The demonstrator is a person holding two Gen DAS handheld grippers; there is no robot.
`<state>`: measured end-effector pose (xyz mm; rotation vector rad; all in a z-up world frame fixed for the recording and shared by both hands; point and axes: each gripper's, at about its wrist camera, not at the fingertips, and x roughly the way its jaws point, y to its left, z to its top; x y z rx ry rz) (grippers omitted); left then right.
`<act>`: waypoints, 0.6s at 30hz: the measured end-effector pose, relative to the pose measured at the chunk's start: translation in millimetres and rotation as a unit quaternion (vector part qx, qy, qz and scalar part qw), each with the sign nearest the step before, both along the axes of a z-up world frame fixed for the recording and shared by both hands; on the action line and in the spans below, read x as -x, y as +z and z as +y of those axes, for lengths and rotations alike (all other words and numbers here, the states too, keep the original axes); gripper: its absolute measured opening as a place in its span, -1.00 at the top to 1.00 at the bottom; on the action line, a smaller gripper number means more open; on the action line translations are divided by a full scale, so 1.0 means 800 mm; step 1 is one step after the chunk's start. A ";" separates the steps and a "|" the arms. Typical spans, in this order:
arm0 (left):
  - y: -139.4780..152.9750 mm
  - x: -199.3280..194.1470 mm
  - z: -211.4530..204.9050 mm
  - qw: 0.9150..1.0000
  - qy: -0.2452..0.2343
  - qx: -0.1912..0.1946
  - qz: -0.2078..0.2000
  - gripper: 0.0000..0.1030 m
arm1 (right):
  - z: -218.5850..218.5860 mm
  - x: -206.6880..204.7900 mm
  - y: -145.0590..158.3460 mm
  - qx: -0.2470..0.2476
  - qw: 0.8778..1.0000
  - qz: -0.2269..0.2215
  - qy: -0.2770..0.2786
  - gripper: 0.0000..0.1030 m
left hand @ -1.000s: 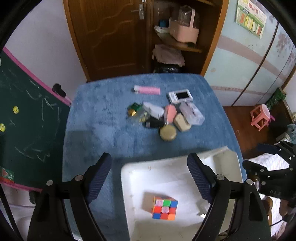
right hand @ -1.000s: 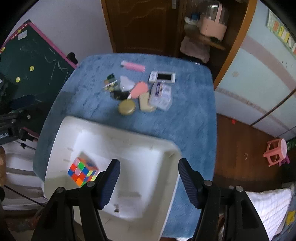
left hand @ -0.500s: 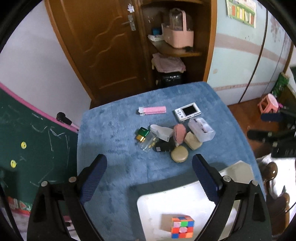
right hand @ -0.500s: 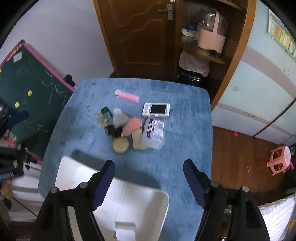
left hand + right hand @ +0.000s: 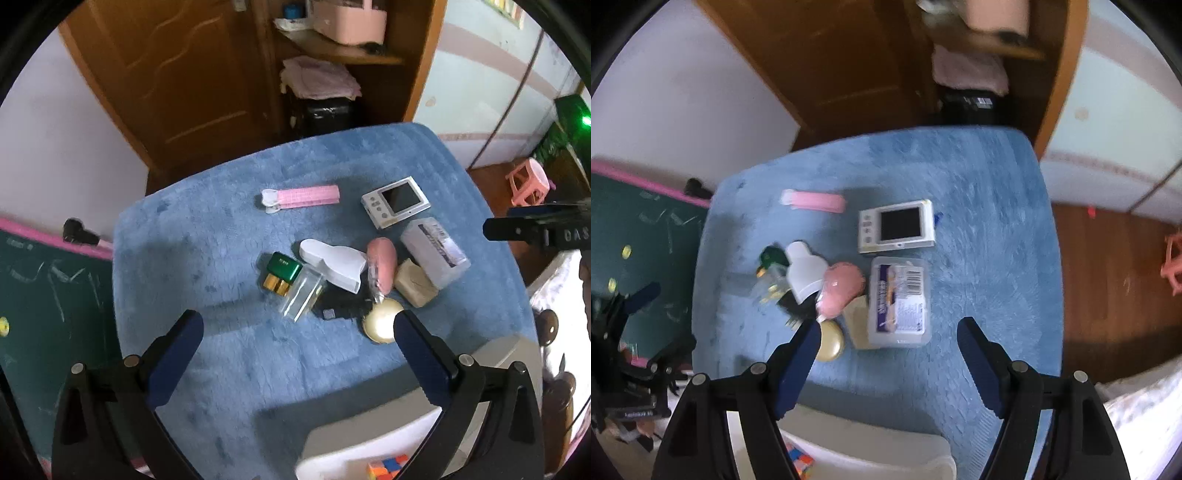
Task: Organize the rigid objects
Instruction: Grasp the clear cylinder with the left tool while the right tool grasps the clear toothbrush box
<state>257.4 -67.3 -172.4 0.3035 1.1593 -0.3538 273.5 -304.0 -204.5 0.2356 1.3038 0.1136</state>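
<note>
From the left wrist view, our left claw [image 5: 297, 334] is spread wide with nothing between its fingers, having just been opening. The pile of small things lies ahead of it on the blue cloth [image 5: 207, 229]: the round tin [image 5: 380, 321] is just beside the right finger, and the clear bottle [image 5: 301, 293] points its long axis up and to the right. The white bin [image 5: 369, 439] with the cube [image 5: 388, 465] lies below.

From the right wrist view, our right claw [image 5: 886, 336] is open and empty too. The clear box [image 5: 900, 301] lies straight ahead, long axis running away from us, so this hand seems the nearer one. Bare cloth to its right leaves room.
</note>
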 end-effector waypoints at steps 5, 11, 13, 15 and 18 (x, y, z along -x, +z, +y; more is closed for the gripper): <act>-0.035 -0.020 -0.014 0.999 -0.041 -0.014 0.021 -0.99 | -0.012 -0.025 -0.048 -0.051 0.997 0.046 -0.024 -0.49; -0.076 -0.035 -0.020 0.996 -0.073 -0.031 0.045 -0.99 | -0.014 -0.041 -0.100 -0.071 0.992 0.094 -0.047 -0.49; -0.083 -0.038 -0.017 0.995 -0.079 -0.035 0.051 -0.99 | -0.011 -0.043 -0.110 -0.072 0.991 0.101 -0.048 -0.49; -0.091 -0.044 -0.014 0.994 -0.079 -0.039 0.057 -0.99 | -0.007 -0.046 -0.117 -0.071 0.991 0.105 -0.046 -0.49; -0.099 -0.054 -0.007 0.995 -0.067 -0.034 0.071 -0.98 | 0.001 -0.049 -0.123 -0.062 0.992 0.108 -0.035 -0.49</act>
